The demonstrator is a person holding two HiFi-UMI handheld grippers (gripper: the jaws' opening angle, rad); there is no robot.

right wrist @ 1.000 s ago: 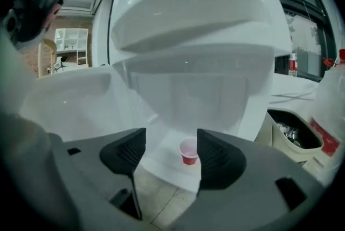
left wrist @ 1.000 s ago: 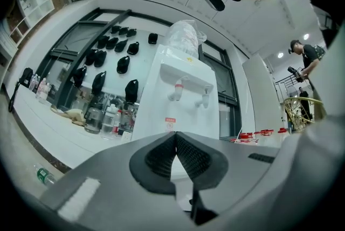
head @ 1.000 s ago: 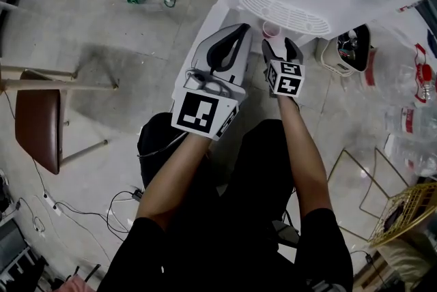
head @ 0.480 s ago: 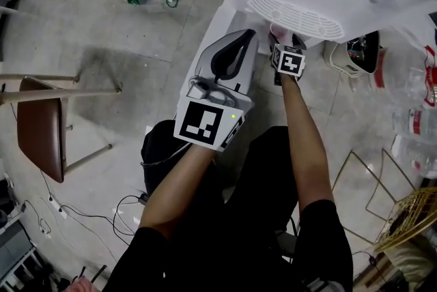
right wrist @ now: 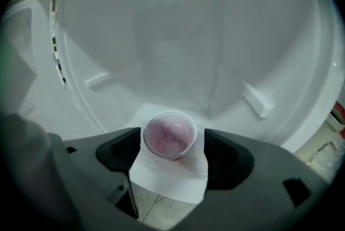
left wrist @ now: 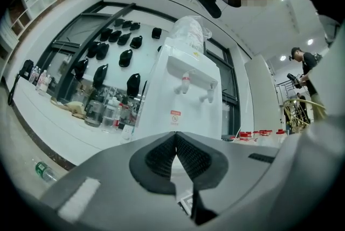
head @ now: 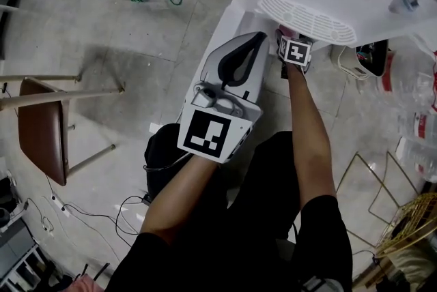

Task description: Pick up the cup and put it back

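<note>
1 cup (right wrist: 168, 135) between right gripper (right wrist: 172, 153) jaws, just opened wide; left gripper (left wrist: 175, 141) closed.

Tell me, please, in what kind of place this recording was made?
Probably a robotics lab or workshop: a white water dispenser stands there, rows of black gripper-like tools hang on the window wall behind it, and cables trail on the floor.

small translucent pink plastic cup (right wrist: 170, 141) stands upright, mouth up, at the 12 o'clock end of a white ledge (right wrist: 168, 181).
</note>
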